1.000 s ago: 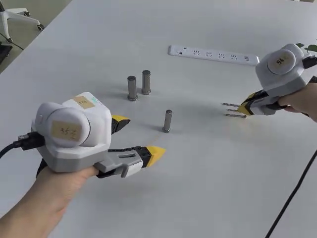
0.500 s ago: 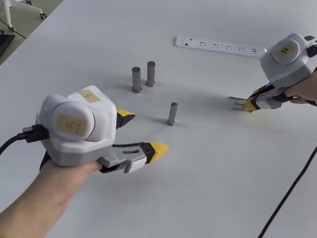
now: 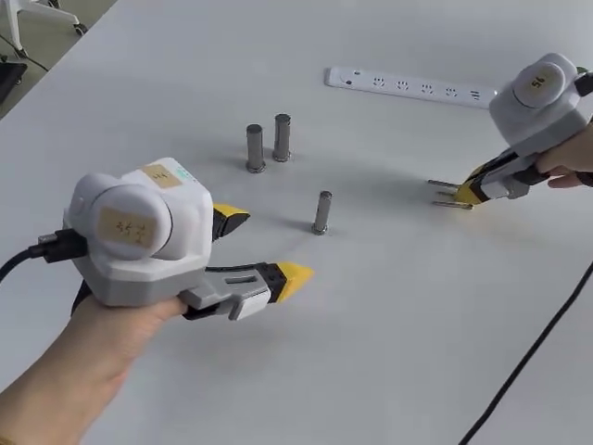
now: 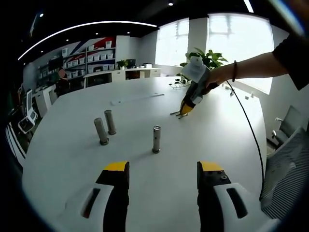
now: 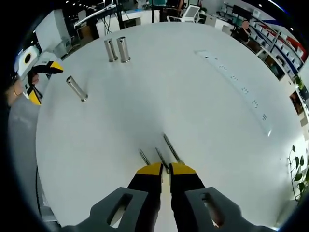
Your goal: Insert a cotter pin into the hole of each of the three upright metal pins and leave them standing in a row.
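Three grey cylindrical metal pins stand upright on the white table [image 3: 371,324]. The rear pin [image 3: 282,137] and its neighbour pin [image 3: 255,148] stand just beside each other. The lone pin [image 3: 321,212] is apart from them, nearer the person. Thin silver cotter pins [image 3: 443,194] lie flat to the right. The right gripper [image 5: 166,167] has its jaws pinched together on the middle cotter pin [image 5: 161,157]. The left gripper [image 3: 264,246] is near the lone pin without touching it, jaws spread wide and empty. A white power strip [image 3: 408,88] lies at the far side.

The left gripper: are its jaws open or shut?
Open: the left gripper has its yellow tips wide apart, nothing held between them.
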